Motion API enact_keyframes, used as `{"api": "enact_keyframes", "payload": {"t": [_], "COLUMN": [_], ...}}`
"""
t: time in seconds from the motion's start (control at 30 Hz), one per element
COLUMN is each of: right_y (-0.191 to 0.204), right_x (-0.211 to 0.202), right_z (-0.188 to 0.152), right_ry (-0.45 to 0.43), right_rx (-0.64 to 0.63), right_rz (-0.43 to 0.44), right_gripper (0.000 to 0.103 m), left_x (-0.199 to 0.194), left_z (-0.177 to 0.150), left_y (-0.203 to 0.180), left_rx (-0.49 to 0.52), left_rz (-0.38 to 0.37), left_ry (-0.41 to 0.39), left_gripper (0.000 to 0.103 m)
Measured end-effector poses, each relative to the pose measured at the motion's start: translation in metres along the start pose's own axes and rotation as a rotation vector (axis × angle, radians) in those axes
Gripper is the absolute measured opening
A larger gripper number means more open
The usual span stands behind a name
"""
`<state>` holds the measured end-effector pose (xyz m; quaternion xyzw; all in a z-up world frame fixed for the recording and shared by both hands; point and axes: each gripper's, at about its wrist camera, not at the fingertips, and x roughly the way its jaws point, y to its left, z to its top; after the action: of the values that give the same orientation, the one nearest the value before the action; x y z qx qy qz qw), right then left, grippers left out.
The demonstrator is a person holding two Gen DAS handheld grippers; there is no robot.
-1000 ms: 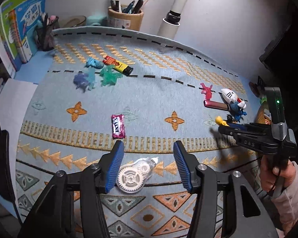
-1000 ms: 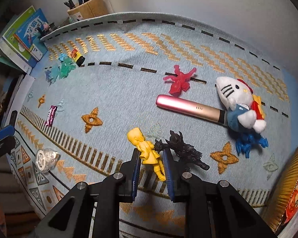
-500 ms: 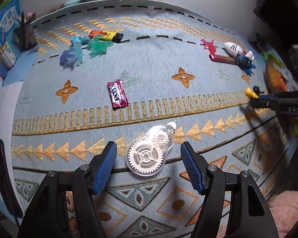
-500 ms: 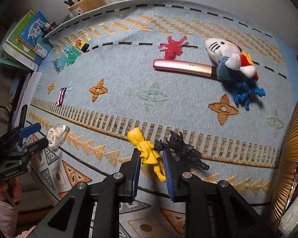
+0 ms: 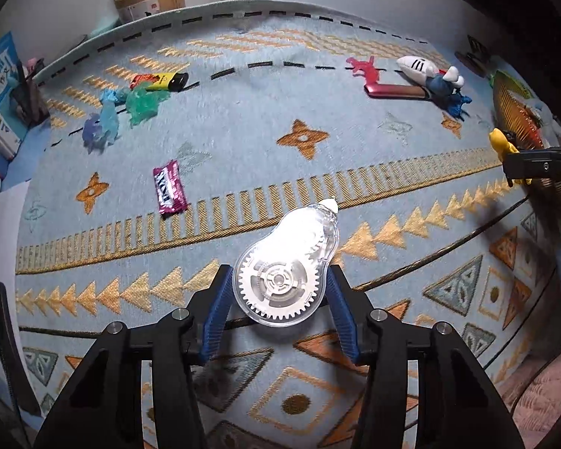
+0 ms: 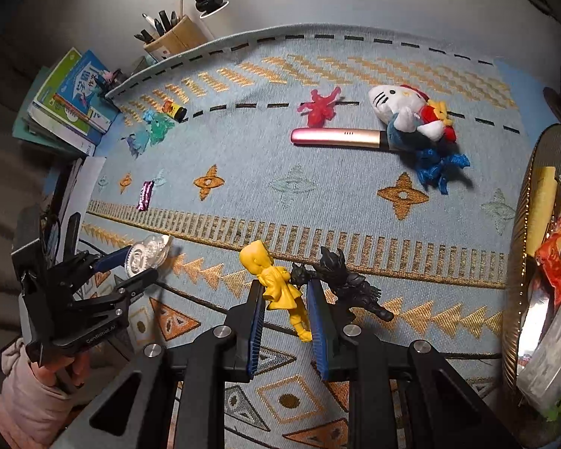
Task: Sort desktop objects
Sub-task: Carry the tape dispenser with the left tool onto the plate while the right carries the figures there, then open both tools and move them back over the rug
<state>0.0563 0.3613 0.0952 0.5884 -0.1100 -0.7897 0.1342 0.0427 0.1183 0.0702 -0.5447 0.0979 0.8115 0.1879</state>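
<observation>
Pinching the clear correction tape dispenser (image 5: 286, 273) between blue pads, left tool (image 5: 278, 292), low over the patterned mat (image 5: 243, 119) on the bench. Clamped on the yellow figurine (image 6: 276, 286) (a black figurine (image 6: 349, 284) just beside it), right tool (image 6: 285, 312). Farther back: pink candy wrapper (image 5: 169, 187), plush cat (image 6: 407, 116).

Patterned rug (image 5: 355, 119) — candy (image 5: 169, 187), lighter (image 5: 160, 81)
</observation>
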Motion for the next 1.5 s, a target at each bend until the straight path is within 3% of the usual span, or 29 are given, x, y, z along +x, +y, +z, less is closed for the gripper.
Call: {"api": "enact_keyframes", "payload": {"t": [0.23,0.43,0.67,0.8,1.03,1.1,1.17,1.2,1.5], "right_y": [-0.030,-0.099,-0.190,-0.221,-0.231,-0.233,-0.236,-0.236,-0.232], "right_x": [-0.073,-0.150,-0.201,-0.197,-0.173,-0.171,-0.166,-0.165,-0.172], "right_z": [-0.002,-0.011,-0.040,-0.053,-0.052,-0.051,-0.050,-0.050,-0.053], "right_ry": [-0.129,-0.277,-0.347,-0.317,-0.271,-0.297,-0.270,-0.255,-0.270], "right_rx": [0.071,0.221,0.424,0.495,0.503,0.518,0.537,0.545,0.572], "right_rz": [0.037,0.000,-0.092,-0.054,-0.012,-0.005,0.029,0.041,0.065], "right_gripper": [0.022,0.022,0.022,0.022,0.022,0.024,0.049,0.051,0.051], "left_x": [-0.047,-0.065,-0.045,-0.023,-0.001,0.001,0.000,-0.001,-0.013], "left_z": [0.054,0.114,0.149,0.153,0.155,0.155,0.153,0.152,0.121], "left_y": [-0.072,-0.164,-0.258,-0.289,-0.298,-0.293,-0.284,-0.278,-0.210], "left_rx": [0.046,0.151,0.203,0.220,0.176,0.154,0.117,0.100,-0.019], "left_rz": [-0.127,-0.275,-0.362,-0.365,-0.346,-0.365,-0.385,-0.394,-0.383], "left_ry": [-0.140,-0.217,-0.183,-0.135,-0.071,-0.056,-0.058,-0.058,-0.059], "left_gripper": [0.047,0.047,0.047,0.047,0.048,0.057,0.060,0.060,0.065]}}
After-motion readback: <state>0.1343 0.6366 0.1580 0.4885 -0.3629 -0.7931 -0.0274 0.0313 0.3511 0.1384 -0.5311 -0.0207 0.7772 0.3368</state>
